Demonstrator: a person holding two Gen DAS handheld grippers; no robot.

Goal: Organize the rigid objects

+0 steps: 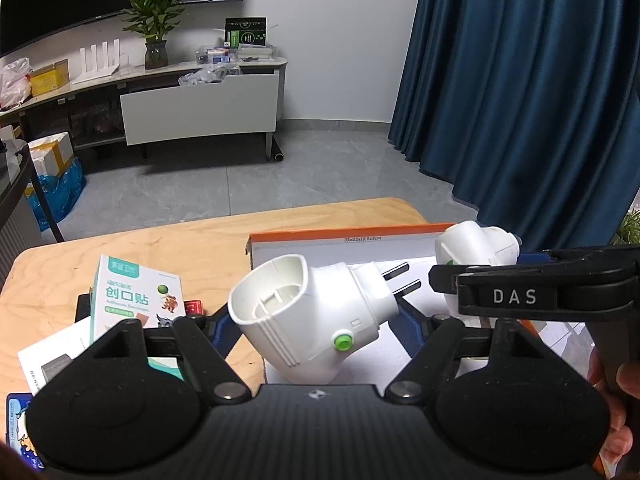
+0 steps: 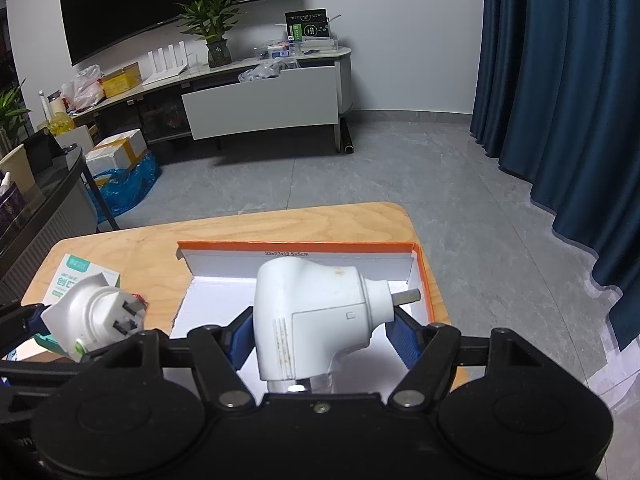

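Observation:
My left gripper [image 1: 310, 322] is shut on a white plug-in device with a green button [image 1: 312, 316], held above the left edge of an orange-rimmed white box [image 1: 352, 238]. My right gripper [image 2: 320, 330] is shut on a second white plug device [image 2: 316, 316], held over the inside of the box [image 2: 424, 280]. The left gripper's plug also shows at the left of the right wrist view [image 2: 94, 322]. The right gripper's plug shows at the right of the left wrist view [image 1: 476, 246].
A teal-and-white bandage box [image 1: 136, 300] leans on a white carton [image 1: 56, 356] on the wooden table [image 1: 168, 248], left of the orange box. A small red item [image 1: 194, 306] lies beside it. The table's far edge borders grey floor.

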